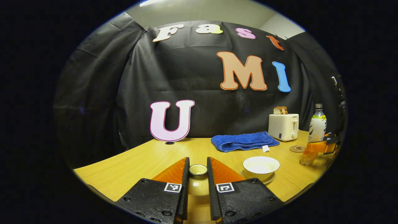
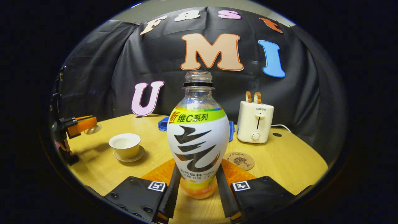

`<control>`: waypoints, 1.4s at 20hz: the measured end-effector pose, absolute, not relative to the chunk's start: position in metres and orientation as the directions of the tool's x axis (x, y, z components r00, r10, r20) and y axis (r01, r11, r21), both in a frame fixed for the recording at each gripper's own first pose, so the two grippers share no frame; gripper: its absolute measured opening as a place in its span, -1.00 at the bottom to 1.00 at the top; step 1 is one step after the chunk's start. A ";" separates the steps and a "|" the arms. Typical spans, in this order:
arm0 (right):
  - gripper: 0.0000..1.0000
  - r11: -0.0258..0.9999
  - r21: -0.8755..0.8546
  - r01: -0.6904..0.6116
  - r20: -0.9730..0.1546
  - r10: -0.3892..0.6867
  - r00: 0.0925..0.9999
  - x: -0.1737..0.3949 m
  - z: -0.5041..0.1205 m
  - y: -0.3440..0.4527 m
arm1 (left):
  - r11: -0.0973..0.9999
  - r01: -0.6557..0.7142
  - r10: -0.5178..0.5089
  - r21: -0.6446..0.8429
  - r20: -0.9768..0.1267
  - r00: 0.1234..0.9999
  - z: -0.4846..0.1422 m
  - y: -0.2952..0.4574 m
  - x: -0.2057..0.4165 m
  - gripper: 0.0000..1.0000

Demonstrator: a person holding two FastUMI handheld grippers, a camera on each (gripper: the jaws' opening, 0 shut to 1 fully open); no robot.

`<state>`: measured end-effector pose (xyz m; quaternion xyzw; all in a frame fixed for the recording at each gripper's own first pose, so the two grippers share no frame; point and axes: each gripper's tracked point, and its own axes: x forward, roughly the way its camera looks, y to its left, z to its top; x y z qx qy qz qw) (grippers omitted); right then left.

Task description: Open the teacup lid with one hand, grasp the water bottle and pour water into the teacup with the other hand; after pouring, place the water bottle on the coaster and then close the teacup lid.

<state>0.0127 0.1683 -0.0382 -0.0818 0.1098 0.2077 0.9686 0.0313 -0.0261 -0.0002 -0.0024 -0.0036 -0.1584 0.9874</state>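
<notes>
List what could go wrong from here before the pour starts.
1. The water bottle has no cap, so tilting it early on the way to the teacup may spill water on the table.
2. The right tongs grip the bottle low, so it may tip.
3. The left tongs pinch the rounded lid, which may slip out.

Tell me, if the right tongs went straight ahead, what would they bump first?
They already clamp the water bottle. Pushed straight on, bottle and right tongs would probably reach the blue towel behind it, though depth is hard to judge. The toaster sits off to the side.
</notes>
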 end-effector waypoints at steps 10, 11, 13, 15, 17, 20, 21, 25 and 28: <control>0.27 0.691 -0.659 -0.297 -0.202 0.218 0.955 0.034 -0.003 0.172 | 0.960 0.281 -0.281 -0.004 0.006 0.960 -0.001 -0.020 0.034 -0.48; 0.26 0.645 -0.710 -0.283 -0.186 0.216 0.959 0.034 0.000 0.175 | 0.960 0.279 -0.279 -0.004 0.006 0.960 0.000 -0.019 0.034 -0.48; 0.25 0.543 -0.801 -0.252 -0.147 0.229 0.962 0.035 0.006 0.188 | 0.962 0.273 -0.273 -0.003 0.005 0.962 -0.001 -0.018 0.034 -0.48; 0.25 0.365 -0.910 -0.197 -0.101 0.265 0.959 0.036 0.011 0.211 | 0.964 0.267 -0.267 -0.004 0.004 0.964 -0.001 -0.017 0.035 -0.48; 0.25 0.274 -0.947 -0.169 -0.090 0.277 0.956 0.032 0.013 0.217 | 0.964 0.267 -0.267 -0.005 0.004 0.964 -0.001 -0.017 0.034 -0.47; 0.24 0.151 -0.981 -0.125 -0.075 0.298 0.952 0.030 0.007 0.230 | 0.964 0.266 -0.266 -0.006 0.004 0.964 -0.001 -0.016 0.035 -0.48; 0.24 0.098 -0.991 -0.095 -0.061 0.308 0.949 0.036 0.006 0.236 | 0.964 0.266 -0.266 -0.006 0.004 0.964 -0.001 -0.017 0.035 -0.48; 0.25 -0.093 -0.996 0.006 -0.026 0.336 0.941 0.036 0.006 0.243 | 0.964 0.267 -0.267 -0.006 0.004 0.964 -0.002 -0.017 0.035 -0.48; 0.24 -0.208 -0.972 0.109 0.029 0.356 0.934 0.038 0.008 0.242 | 0.964 0.267 -0.267 -0.006 0.004 0.964 -0.001 -0.016 0.035 -0.48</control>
